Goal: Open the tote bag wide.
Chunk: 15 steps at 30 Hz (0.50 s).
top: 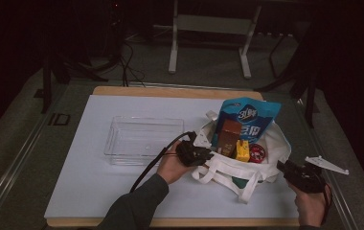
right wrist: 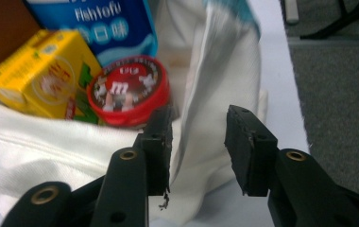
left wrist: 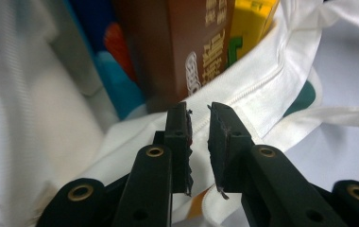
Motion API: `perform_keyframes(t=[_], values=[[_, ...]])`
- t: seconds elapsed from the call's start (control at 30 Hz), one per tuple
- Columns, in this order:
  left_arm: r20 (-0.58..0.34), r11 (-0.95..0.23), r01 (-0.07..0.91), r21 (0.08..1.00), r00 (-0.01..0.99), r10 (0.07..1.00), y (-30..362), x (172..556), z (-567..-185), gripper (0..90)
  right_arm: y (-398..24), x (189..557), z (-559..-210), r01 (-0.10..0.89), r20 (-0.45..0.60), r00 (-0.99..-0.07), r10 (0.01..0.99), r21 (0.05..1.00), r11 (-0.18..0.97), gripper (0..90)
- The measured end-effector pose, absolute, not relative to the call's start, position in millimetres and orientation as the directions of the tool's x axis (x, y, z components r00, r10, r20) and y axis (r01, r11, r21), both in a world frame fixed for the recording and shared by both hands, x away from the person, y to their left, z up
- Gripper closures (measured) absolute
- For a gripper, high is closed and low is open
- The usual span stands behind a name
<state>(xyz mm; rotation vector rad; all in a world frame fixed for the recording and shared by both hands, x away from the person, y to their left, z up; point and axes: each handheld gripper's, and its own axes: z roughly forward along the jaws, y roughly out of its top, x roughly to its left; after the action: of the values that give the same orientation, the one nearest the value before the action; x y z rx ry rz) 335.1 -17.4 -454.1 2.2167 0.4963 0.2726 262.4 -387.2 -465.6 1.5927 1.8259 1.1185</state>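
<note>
Your right tongs (top: 285,168) sit at the near right of the desk (top: 98,191), just beside the right wall of the white tote bag (top: 228,172). In the right gripper view the jaws are spread, with a fold of the bag's cloth standing in the gap; the pads do not press on it. Your left tongs (top: 204,154) lie against the bag's left rim. In the left gripper view the jaws are nearly together, with a narrow slit between the pads, and the rim cloth lies just behind and below them; whether any cloth is pinched cannot be told.

The bag lies at the right of the desk, mouth open toward you. Inside, from right to left, are a round red candy tin (top: 256,153), a yellow carton (top: 242,150) and a brown carton (top: 228,136). Behind them a blue snack packet (top: 249,115) sticks out of the far side.

Farther left stands a clear plastic tray (top: 142,141), well apart from the bag.
</note>
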Motion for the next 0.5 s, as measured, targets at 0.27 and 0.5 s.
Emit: perform_keyframes(t=[0.27,0.5], values=[[0.05,-0.511,0.244,0.824,0.868,0.494,0,340,-433,74.8,-394,268,-452,0.555,0.14,-0.228,0.963,0.832,0.01,58.2],[0.083,-0.472,0.227,0.852,0.83,0.551,7,348,-416,73.2,-398,283,-438,0.53,0.117,-0.24,0.964,0.847,0.029,58.4]])
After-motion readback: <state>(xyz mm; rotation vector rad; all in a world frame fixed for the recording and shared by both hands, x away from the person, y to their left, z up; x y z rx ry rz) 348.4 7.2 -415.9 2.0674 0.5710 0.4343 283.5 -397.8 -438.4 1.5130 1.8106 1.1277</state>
